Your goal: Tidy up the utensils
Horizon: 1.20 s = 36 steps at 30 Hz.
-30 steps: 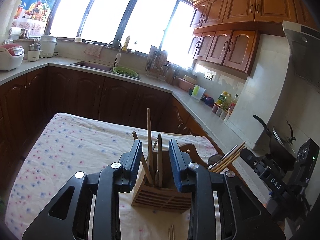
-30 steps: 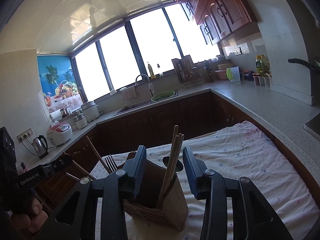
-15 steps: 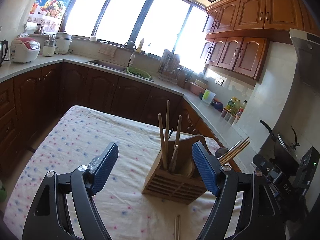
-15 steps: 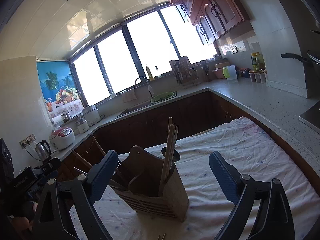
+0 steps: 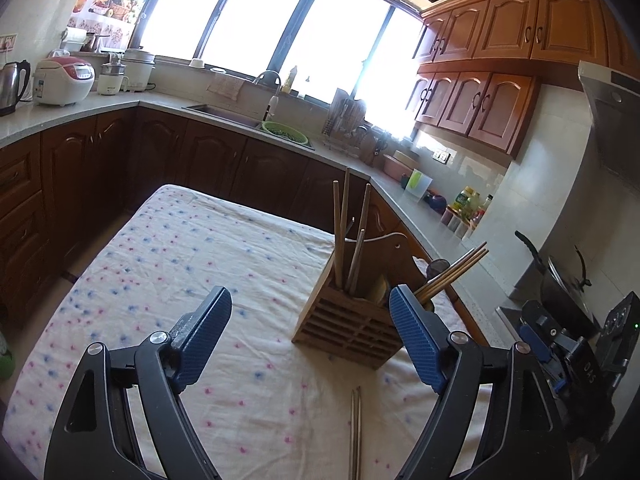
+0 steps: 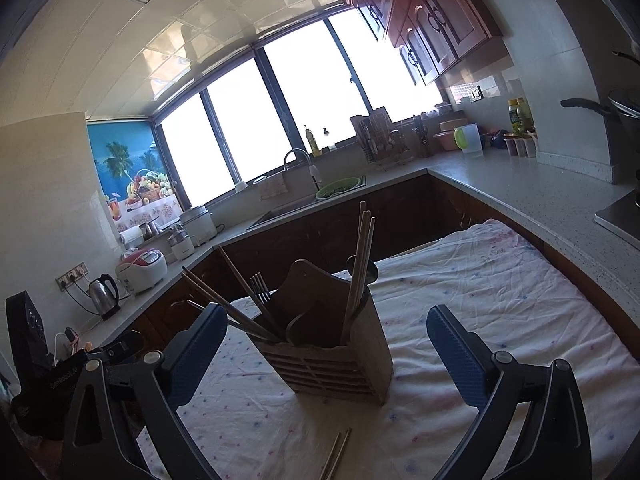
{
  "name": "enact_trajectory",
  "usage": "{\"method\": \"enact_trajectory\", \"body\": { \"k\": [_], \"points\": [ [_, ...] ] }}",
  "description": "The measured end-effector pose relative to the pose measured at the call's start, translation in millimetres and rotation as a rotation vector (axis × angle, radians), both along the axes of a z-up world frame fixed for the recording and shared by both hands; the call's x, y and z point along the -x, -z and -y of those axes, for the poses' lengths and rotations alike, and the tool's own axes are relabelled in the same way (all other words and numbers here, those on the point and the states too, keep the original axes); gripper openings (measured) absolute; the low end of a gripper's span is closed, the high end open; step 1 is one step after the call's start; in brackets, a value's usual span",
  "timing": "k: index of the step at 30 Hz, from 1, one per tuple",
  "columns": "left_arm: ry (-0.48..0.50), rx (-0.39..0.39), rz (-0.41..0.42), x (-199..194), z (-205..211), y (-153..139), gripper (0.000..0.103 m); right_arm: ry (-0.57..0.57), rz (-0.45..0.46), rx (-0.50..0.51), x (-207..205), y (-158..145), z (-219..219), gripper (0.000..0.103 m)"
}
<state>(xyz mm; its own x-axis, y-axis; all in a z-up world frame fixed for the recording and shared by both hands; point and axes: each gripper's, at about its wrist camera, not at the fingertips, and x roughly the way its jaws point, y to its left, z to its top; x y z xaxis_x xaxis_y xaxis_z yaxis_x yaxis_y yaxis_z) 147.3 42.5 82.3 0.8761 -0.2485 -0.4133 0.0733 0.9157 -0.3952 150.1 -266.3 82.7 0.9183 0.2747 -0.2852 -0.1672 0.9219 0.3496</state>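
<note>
A slatted wooden utensil holder (image 5: 348,330) stands on the cloth-covered table (image 5: 168,264); it also shows in the right wrist view (image 6: 332,364). Wooden chopsticks (image 5: 343,236) stand upright in one compartment, more chopsticks (image 5: 452,272) lean out of another, and a fork (image 6: 259,286) and a dark spoon (image 6: 362,268) stand in it. A metal pair of chopsticks (image 5: 354,432) lies on the cloth in front of the holder, also in the right wrist view (image 6: 334,456). My left gripper (image 5: 310,340) is open and empty, above the table near the holder. My right gripper (image 6: 322,350) is open and empty, facing the holder from the other side.
Dark wood cabinets and a grey counter (image 5: 80,112) wrap around the table, with a sink (image 5: 224,111), green colander (image 5: 284,132), rice cooker (image 5: 64,80) and kettle (image 5: 12,84). A pan (image 5: 560,276) sits on the stove at right. The other gripper's body (image 5: 580,356) is close at right.
Both grippers opened from around the chopsticks in the holder and drew back from it. The chopsticks stay standing in the holder.
</note>
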Motion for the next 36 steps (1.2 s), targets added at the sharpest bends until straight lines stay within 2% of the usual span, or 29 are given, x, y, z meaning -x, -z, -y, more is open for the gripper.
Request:
{"method": "enact_trajectory", "body": {
  "k": [3,10,17,20,24,26,29,36],
  "points": [
    [-0.006,0.009,-0.003,17.4,-3.8,2.5,0.084,-0.005,0.007,-0.011,16.0,-0.9,-0.7,0.102],
    [-0.017,-0.031,0.001,55.5,-7.2,8.9,0.087,-0.024,0.017,-0.003,55.8,4.7,-7.2,0.102],
    [-0.049,-0.057,0.018,90.5,-11.6,9.6,0.103,-0.031,0.048,0.016,89.3,5.5,-12.2,0.103],
    [-0.072,-0.079,0.06,104.7,-12.8,4.1,0.103,-0.032,0.092,0.041,102.6,-7.8,-13.6,0.103],
    [-0.122,-0.116,0.099,121.4,-12.6,11.6,0.103,-0.026,0.208,0.117,127.6,-21.6,-20.1,0.103],
    [-0.145,-0.136,0.103,128.1,-11.5,21.2,0.103,-0.008,0.239,0.156,138.7,-12.7,-23.3,0.103],
    [-0.151,-0.171,0.109,137.1,-6.1,38.9,0.103,0.013,0.225,0.203,149.0,12.8,-27.4,0.103],
    [-0.112,-0.286,0.084,149.3,23.2,77.7,0.103,0.028,0.109,0.262,154.2,70.1,-27.7,0.103]
  ]
}}
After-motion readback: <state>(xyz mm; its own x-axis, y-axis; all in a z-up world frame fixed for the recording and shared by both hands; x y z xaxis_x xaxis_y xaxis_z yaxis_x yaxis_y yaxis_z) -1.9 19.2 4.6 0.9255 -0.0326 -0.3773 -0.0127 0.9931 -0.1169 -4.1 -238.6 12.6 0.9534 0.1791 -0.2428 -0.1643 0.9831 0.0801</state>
